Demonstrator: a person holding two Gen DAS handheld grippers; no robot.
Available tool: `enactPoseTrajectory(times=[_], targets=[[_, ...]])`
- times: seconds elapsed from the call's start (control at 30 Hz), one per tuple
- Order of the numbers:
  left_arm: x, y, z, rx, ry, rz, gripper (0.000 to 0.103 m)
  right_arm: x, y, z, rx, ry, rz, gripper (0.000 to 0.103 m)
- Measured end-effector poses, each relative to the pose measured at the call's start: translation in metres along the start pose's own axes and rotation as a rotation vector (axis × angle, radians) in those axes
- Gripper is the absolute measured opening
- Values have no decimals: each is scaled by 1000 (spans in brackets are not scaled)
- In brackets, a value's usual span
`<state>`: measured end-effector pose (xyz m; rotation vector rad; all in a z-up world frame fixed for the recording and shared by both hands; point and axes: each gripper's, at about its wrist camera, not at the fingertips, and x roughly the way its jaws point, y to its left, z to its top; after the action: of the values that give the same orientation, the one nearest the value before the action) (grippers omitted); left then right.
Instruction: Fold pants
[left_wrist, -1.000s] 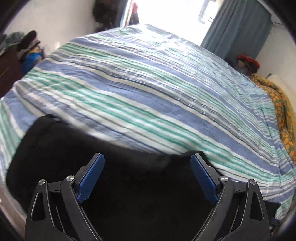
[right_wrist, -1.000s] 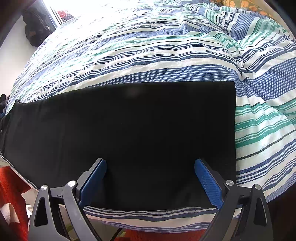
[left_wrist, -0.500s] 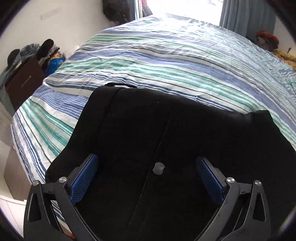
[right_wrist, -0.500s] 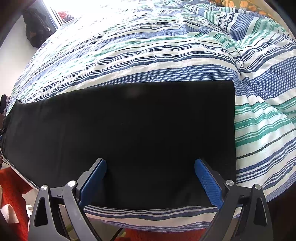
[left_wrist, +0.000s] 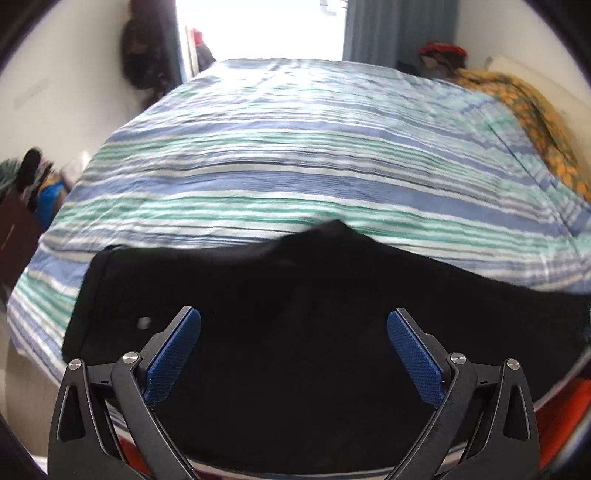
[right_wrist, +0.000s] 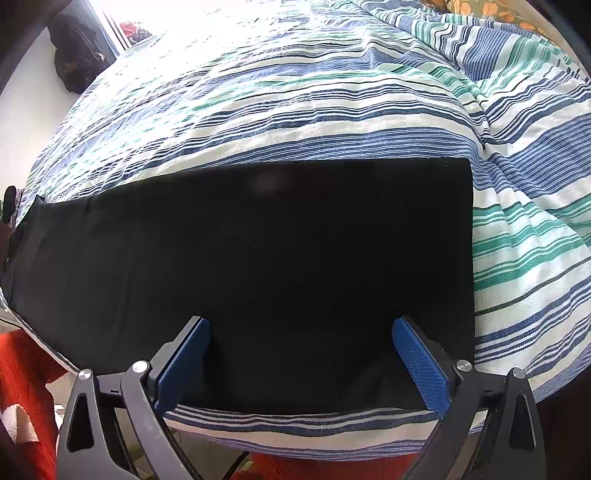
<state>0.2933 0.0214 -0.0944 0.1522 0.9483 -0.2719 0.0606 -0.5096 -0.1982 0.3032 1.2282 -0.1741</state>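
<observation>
Black pants (right_wrist: 258, 229) lie flat along the near edge of a striped bed (right_wrist: 295, 96), legs together, hem end at the right. In the left wrist view the waist end of the pants (left_wrist: 280, 295) shows with a small button (left_wrist: 143, 322) at the left. My left gripper (left_wrist: 293, 350) is open and empty, just above the waist part. My right gripper (right_wrist: 301, 354) is open and empty, over the leg part near the bed's front edge.
The blue, green and white bedspread (left_wrist: 295, 147) fills both views. An orange patterned blanket (left_wrist: 532, 110) lies at the far right of the bed. A red rug (right_wrist: 22, 384) lies on the floor beside the bed. Clothes are piled by the left wall (left_wrist: 33, 177).
The left gripper's view has swung: the pants' waist end, centred half a second ago, now sits lower with the button to the left. The right gripper has not moved.
</observation>
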Motion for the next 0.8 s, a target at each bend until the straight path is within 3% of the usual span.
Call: enactPoseTrajectory(times=[0.2, 0.37, 0.5, 0.8], targets=[[18, -153, -8, 274, 83, -173, 101, 1, 2, 0, -1, 1, 0, 100], [47, -249, 1, 380, 99, -169, 101, 0, 0, 1, -5, 0, 7, 100], [81, -287, 15, 360, 177, -140, 101, 0, -1, 1, -4, 0, 10, 100], [110, -325, 13, 392, 166, -51, 101, -2, -4, -1, 13, -7, 30, 100]])
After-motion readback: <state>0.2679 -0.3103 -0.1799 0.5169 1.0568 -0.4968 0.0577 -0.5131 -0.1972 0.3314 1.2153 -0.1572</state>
